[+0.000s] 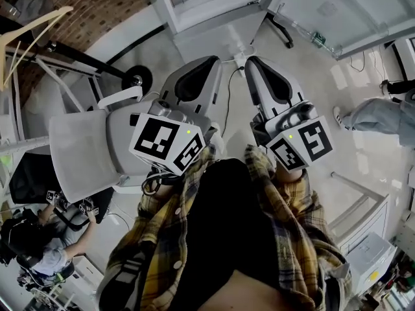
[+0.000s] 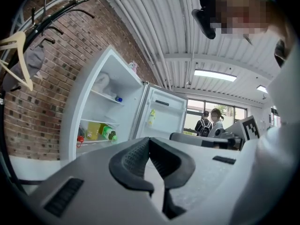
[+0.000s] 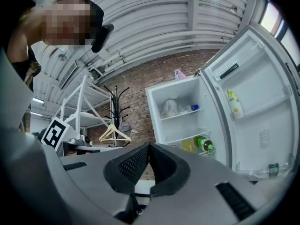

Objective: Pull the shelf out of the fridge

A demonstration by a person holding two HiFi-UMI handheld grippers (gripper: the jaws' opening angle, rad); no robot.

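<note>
The white fridge (image 2: 101,121) stands open some way ahead, its door (image 2: 164,116) swung out to the right. Inside, an upper shelf (image 3: 180,115) carries a white bundle and a blue-capped thing. A lower shelf (image 3: 190,138) holds yellow and green bottles (image 3: 202,144). My left gripper (image 2: 150,142) is shut with nothing between its pads and is well short of the fridge. My right gripper (image 3: 149,146) is shut and empty too. In the head view both grippers (image 1: 202,62) (image 1: 254,62) are held side by side close to my body, pointing at the fridge's base (image 1: 214,5).
A white mesh chair (image 1: 84,148) stands just left of me. A coat rack with a wooden hanger (image 3: 114,134) stands by the brick wall left of the fridge. White metal shelving (image 3: 82,104) is further left. Two people (image 2: 211,121) stand beyond the fridge door; another person's legs (image 1: 376,115) are at my right.
</note>
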